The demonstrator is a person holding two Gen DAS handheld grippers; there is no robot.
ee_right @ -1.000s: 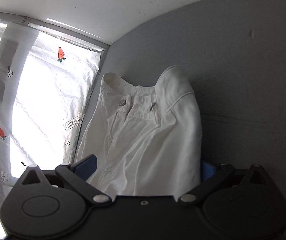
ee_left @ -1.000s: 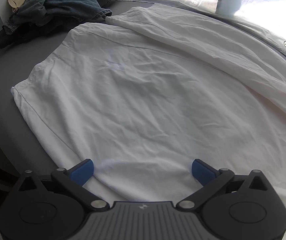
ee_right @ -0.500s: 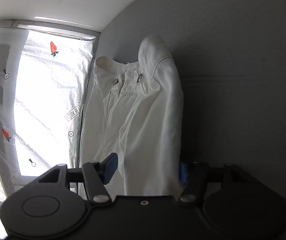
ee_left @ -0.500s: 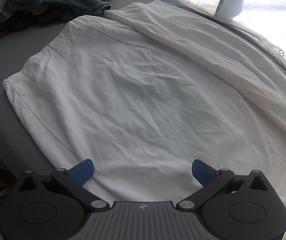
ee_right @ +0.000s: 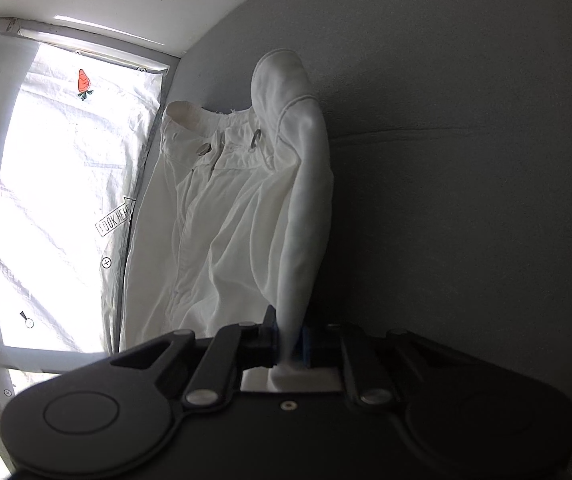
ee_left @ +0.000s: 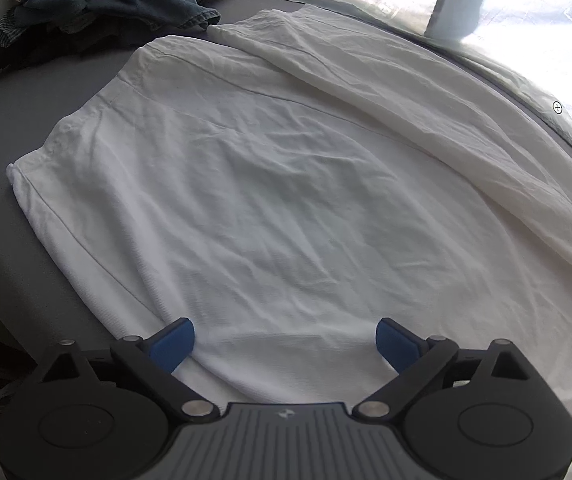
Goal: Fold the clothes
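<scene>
- White trousers (ee_left: 286,200) lie spread on a grey worktop (ee_left: 26,112), legs flat and side by side, waistband (ee_right: 214,140) end partly raised.
- The right hand-held gripper (ee_right: 287,340) pinches a fold of the trousers near the waist; the left hand-held gripper (ee_left: 286,336) is spread wide over a leg, gripping nothing.
- Judged mid-fold: no finished fold shows, and a heap of dark clothes (ee_left: 106,0) waits.
- The window covering (ee_right: 66,180) reads "LOOK HERE".

My white trousers (ee_left: 286,200) are matt, wrinkled woven cloth with dull metal buttons (ee_right: 205,149); the grey bench (ee_left: 14,112) looks matt, finely grained.
</scene>
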